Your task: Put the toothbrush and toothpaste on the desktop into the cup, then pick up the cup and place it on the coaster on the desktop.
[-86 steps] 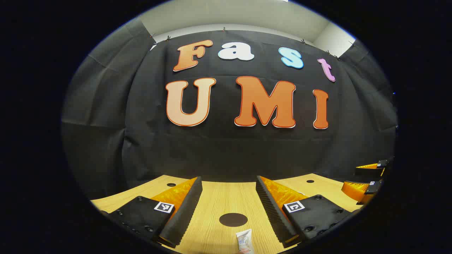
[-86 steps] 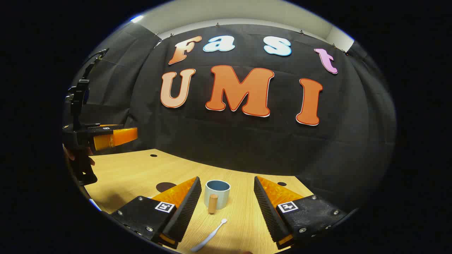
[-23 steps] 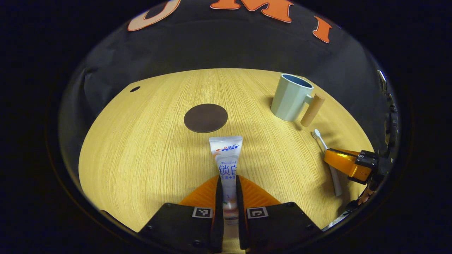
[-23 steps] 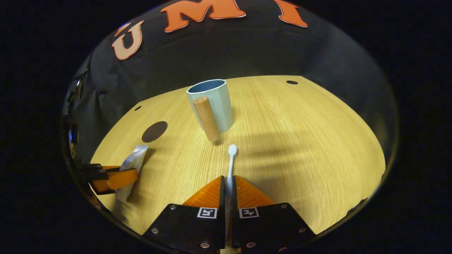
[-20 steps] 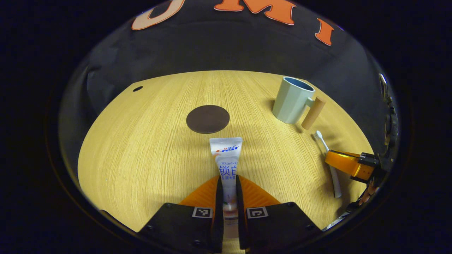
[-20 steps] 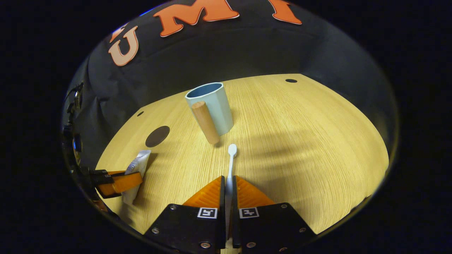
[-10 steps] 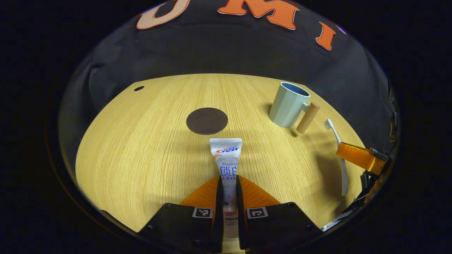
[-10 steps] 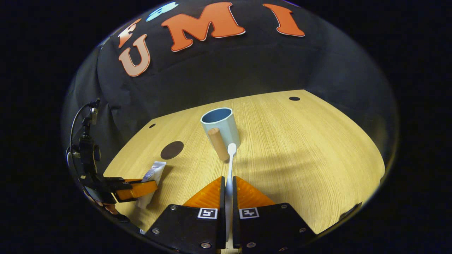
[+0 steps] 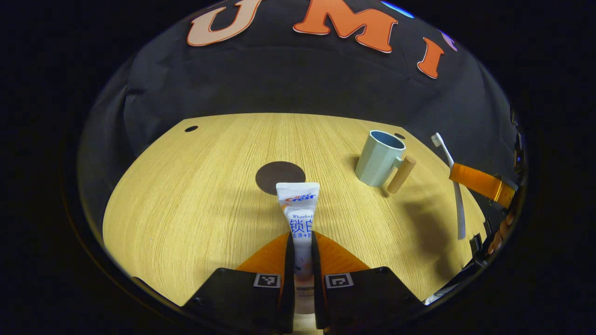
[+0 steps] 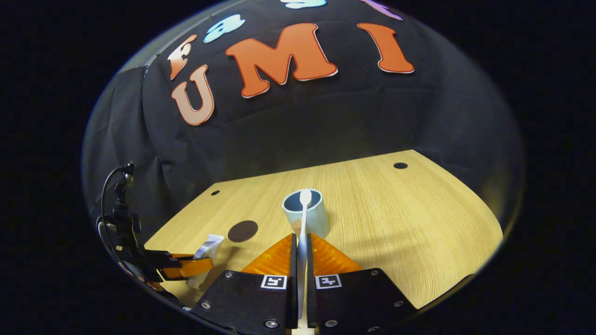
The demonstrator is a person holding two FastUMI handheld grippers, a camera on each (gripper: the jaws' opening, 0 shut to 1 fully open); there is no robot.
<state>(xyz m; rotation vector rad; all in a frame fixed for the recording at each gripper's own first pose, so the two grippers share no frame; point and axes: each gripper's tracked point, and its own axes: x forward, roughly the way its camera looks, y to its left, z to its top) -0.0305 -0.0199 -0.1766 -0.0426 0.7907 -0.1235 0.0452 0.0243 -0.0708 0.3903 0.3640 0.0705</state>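
My left gripper (image 9: 300,236) is shut on a white toothpaste tube (image 9: 298,204), which sticks out forward above the wooden desktop (image 9: 186,195). The tube's flat end overlaps the dark round coaster (image 9: 277,173) in the left gripper view. A pale blue cup (image 9: 378,158) with a wooden handle (image 9: 401,174) stands upright at the right. My right gripper (image 10: 301,238) is shut on a white toothbrush (image 10: 303,223), held off the desk. Its head lines up with the cup's (image 10: 319,219) opening in the right gripper view. The toothbrush (image 9: 455,186) also shows beyond the cup.
Small dark holes (image 9: 191,128) (image 10: 400,165) mark the desktop's far corners. The coaster (image 10: 242,231) lies left of the cup, with the left gripper (image 10: 186,269) and the toothpaste (image 10: 208,245) nearer. A hand (image 9: 500,231) holds the right gripper (image 9: 479,182).
Both grippers closed on their objects and lifted them off the desk. The right gripper rose and brought the toothbrush's head toward the cup's opening.
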